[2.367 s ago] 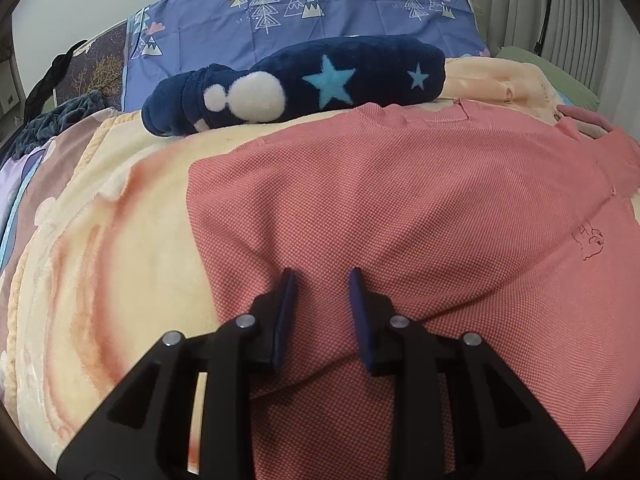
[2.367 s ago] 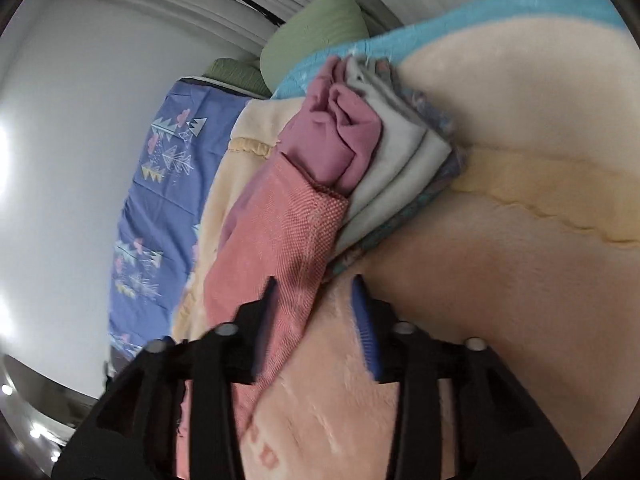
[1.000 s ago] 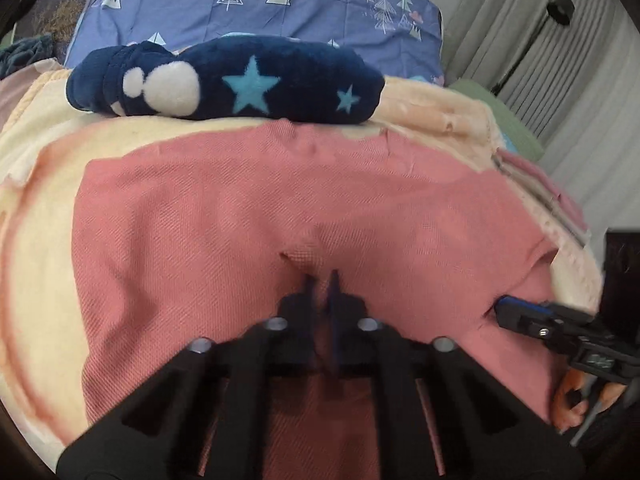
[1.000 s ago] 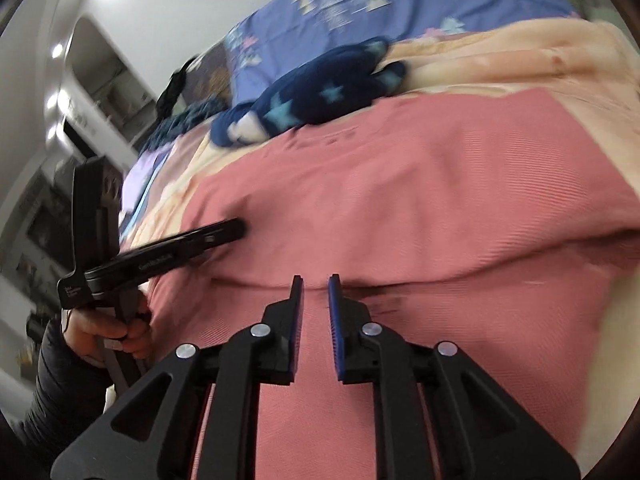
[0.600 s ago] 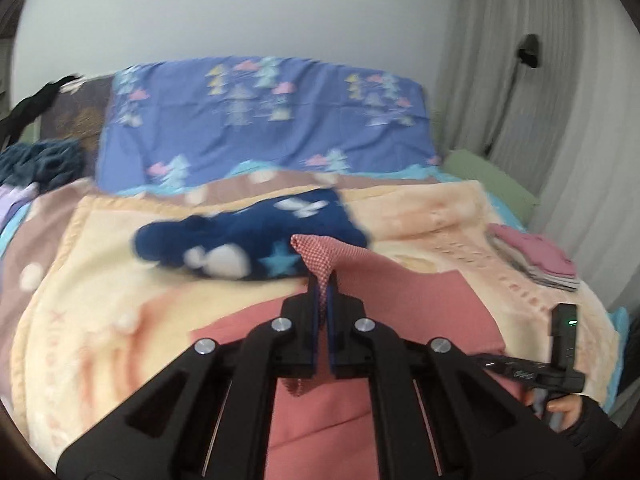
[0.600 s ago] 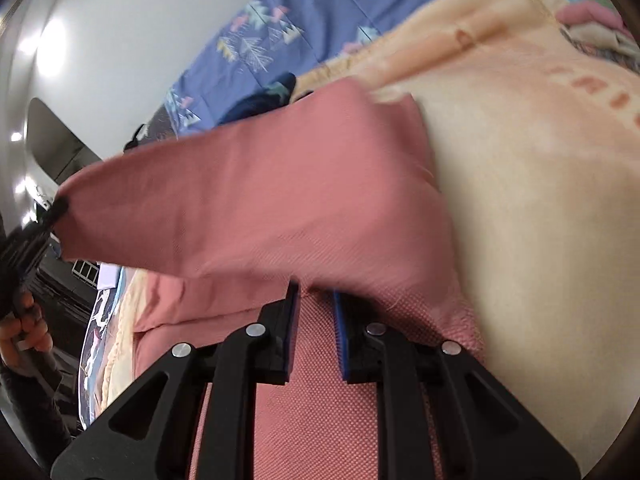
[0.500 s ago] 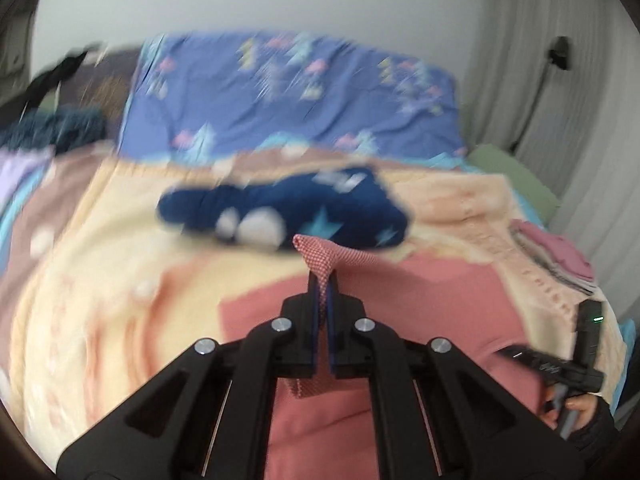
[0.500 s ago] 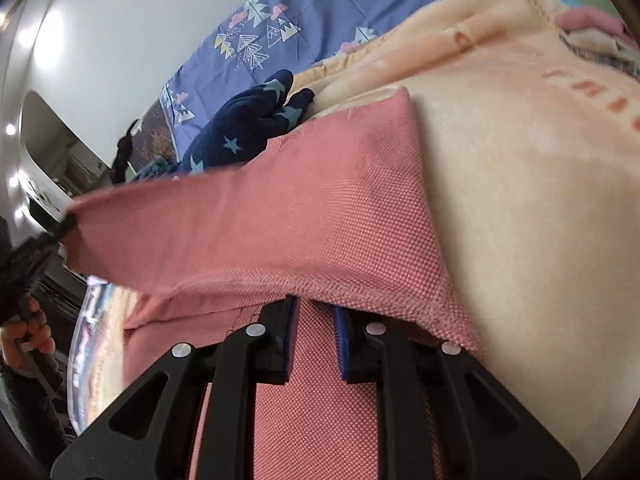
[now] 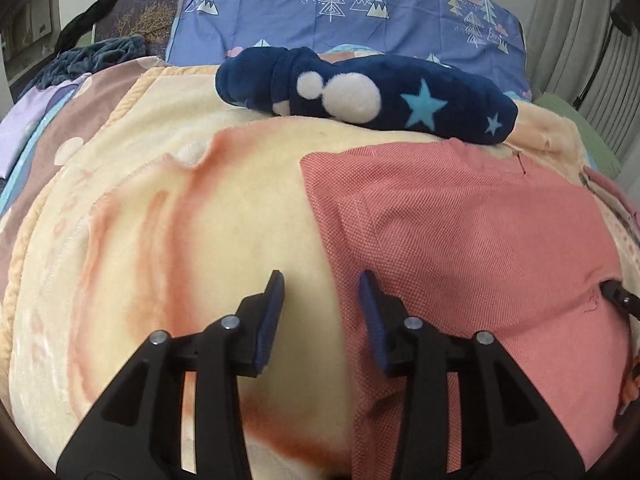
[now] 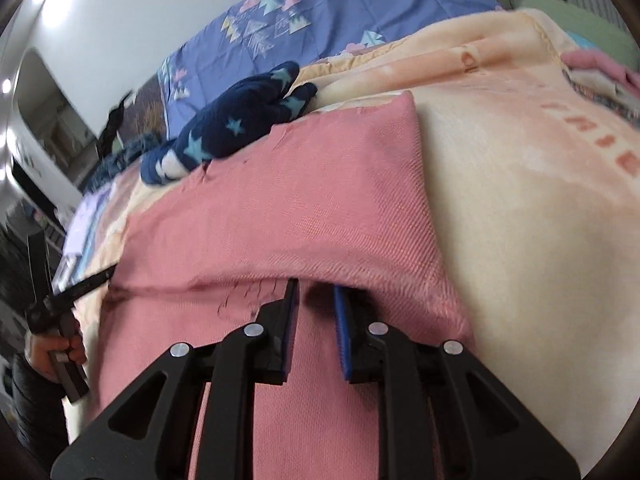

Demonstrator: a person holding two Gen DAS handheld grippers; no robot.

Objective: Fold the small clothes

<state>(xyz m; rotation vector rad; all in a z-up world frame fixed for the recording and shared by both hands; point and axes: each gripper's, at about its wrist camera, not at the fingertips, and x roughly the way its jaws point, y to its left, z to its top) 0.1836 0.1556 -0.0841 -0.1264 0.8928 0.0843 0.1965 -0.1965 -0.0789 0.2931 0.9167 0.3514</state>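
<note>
A salmon-pink knit garment (image 9: 460,232) lies folded over itself on a peach fleece blanket (image 9: 192,216). My left gripper (image 9: 322,300) is open and empty, low over the garment's left edge, its right finger on the cloth. In the right wrist view the same garment (image 10: 280,208) shows a folded top layer whose edge lies just ahead of my right gripper (image 10: 316,300). That gripper is open, with nothing between its jaws. The left gripper also shows in the right wrist view (image 10: 80,284), at the garment's left edge.
A navy plush toy with stars (image 9: 360,92) lies just beyond the garment's far edge. A blue tree-print pillow (image 9: 340,4) stands behind it. Folded clothes (image 10: 600,76) are stacked at the far right. Dark clothes (image 9: 92,56) lie at the far left.
Both grippers carried the garment's near edge up and over toward the far side, laid it down and opened. The garment now lies folded.
</note>
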